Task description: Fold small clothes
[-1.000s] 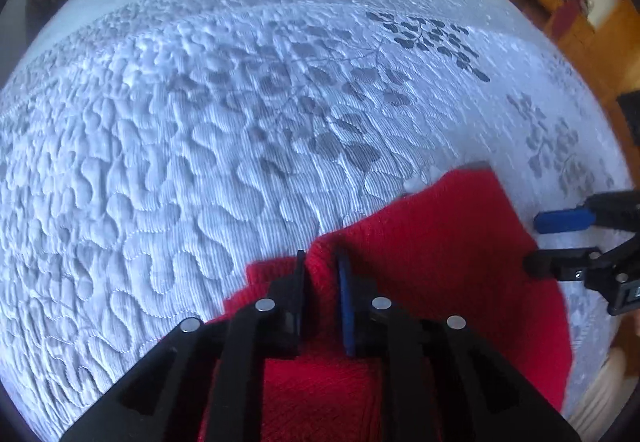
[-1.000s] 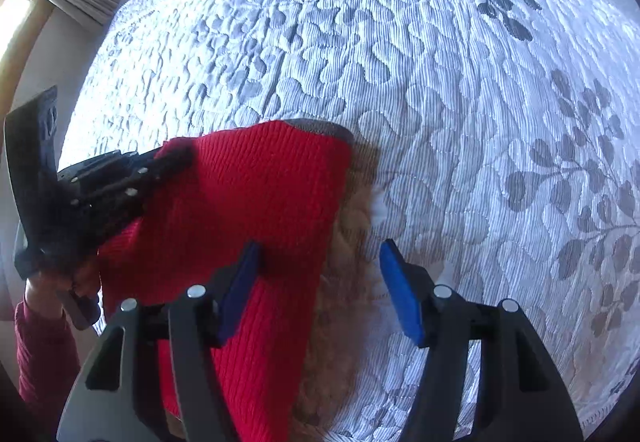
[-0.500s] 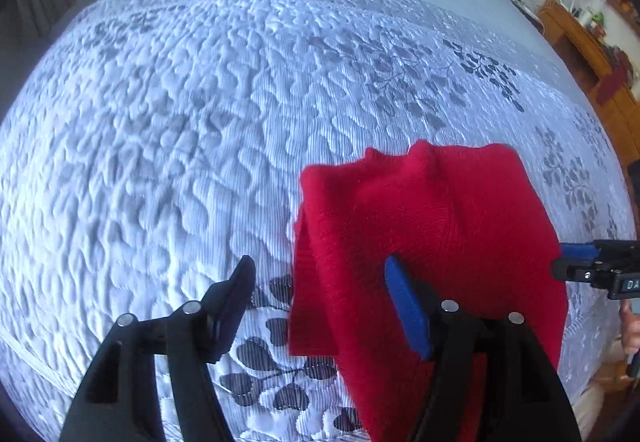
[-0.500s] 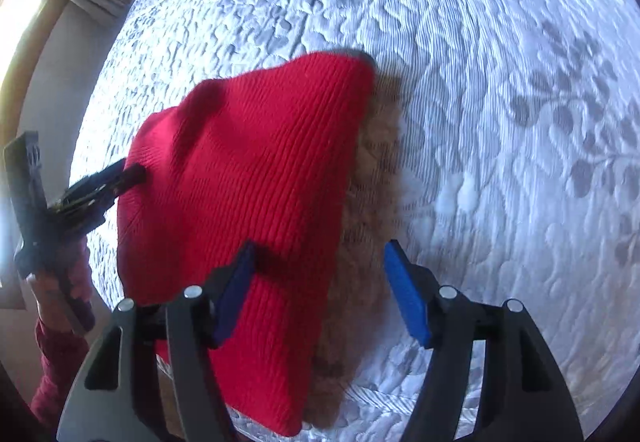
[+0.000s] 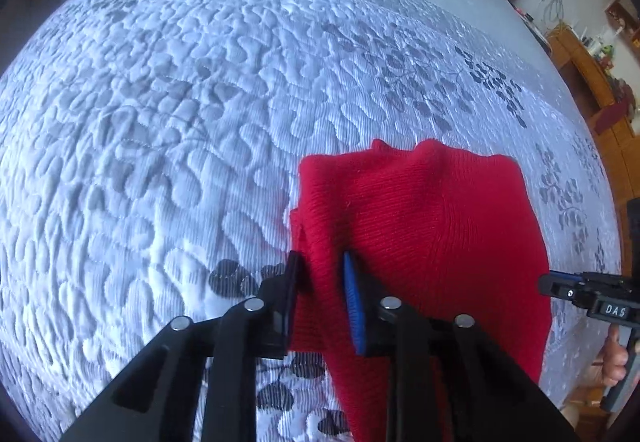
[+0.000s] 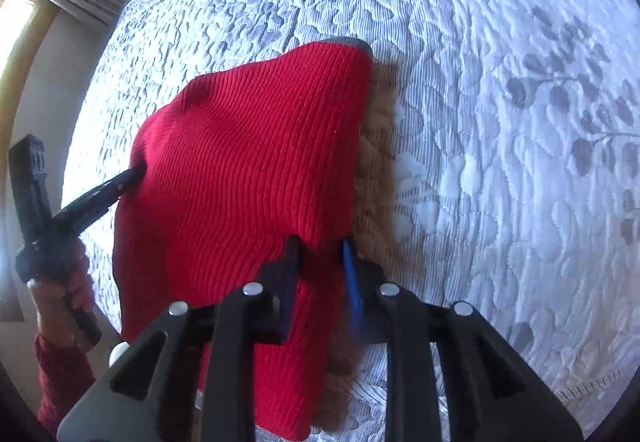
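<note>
Underneath: grey-white quilted bedspread, leaf pattern; wooden dresser beyond.

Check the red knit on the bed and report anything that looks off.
Red knit garment is folded unevenly: its tan fleecy lining sticks out along the right edge. Both claws, left claw and right claw, are clamped on it over the quilted bedspread.

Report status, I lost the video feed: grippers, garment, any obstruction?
Left gripper and right gripper shut on red knit garment. Garment folded on quilted bedspread. Nothing in the way.
</note>
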The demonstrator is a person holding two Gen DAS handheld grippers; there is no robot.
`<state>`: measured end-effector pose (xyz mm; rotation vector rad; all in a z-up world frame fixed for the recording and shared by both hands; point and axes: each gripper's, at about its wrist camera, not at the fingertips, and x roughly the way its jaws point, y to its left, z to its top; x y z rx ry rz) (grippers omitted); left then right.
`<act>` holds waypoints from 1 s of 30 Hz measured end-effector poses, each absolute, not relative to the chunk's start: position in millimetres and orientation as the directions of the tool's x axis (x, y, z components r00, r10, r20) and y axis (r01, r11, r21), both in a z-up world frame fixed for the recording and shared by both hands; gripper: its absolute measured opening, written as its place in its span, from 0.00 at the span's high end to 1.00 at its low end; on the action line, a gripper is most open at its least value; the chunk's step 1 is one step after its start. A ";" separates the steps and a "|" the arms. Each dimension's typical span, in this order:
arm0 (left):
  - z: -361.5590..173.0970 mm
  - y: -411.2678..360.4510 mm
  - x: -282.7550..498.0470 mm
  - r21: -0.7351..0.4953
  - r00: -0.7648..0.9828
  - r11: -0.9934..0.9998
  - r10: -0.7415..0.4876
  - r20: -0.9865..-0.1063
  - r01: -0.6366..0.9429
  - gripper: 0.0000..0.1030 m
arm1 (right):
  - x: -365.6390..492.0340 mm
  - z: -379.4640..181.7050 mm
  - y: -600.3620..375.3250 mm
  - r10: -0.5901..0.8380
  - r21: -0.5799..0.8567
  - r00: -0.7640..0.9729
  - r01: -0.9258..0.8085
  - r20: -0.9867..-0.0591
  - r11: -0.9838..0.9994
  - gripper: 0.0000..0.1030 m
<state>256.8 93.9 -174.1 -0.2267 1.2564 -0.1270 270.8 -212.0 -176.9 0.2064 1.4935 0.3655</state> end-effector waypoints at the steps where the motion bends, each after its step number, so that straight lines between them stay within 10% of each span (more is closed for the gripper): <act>1: -170.3 95.1 253.0 -0.232 0.305 0.972 -0.209 -0.929 -0.041 0.59 | 268.4 -172.3 -210.8 0.347 0.340 0.050 -0.117 -0.936 0.933 0.70; 4: -158.0 99.3 233.1 -0.241 0.303 0.968 -0.209 -0.930 -0.071 0.30 | 255.3 -159.6 -209.3 0.279 0.266 0.086 -0.142 -0.956 0.954 0.57; 30: -194.3 48.5 222.1 -0.424 0.156 0.905 -0.424 -0.892 0.032 0.27 | 220.2 -191.8 -191.6 0.288 0.281 0.028 -0.150 -0.957 0.948 0.46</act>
